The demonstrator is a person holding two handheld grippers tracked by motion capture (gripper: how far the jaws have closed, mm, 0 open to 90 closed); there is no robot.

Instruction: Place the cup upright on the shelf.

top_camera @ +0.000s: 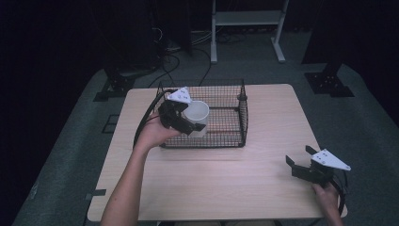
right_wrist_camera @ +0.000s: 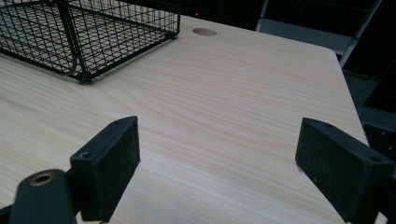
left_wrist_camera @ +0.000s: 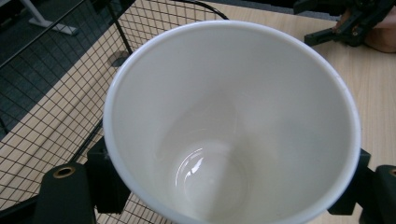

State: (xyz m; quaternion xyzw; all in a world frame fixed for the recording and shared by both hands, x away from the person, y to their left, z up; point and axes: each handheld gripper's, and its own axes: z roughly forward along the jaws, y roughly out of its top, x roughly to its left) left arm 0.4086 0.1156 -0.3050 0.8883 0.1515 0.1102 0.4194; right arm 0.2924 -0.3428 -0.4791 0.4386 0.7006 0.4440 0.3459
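Left gripper (top_camera: 190,123) clamps the glossy white ceramic cup (top_camera: 196,113) above the black wire basket (top_camera: 235,123); right gripper (top_camera: 297,157) rests spread wide on the table (top_camera: 226,179).

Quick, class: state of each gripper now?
Left gripper: closed on the white cup.
Right gripper: open, holding nothing.

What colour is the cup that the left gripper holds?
White, inside and out. The cup shows best in the left gripper view.

white cup (left_wrist_camera: 233,116) glossy, smooth; basket (top_camera: 235,113) black wire mesh; table (top_camera: 235,174) pale matt wood grain.
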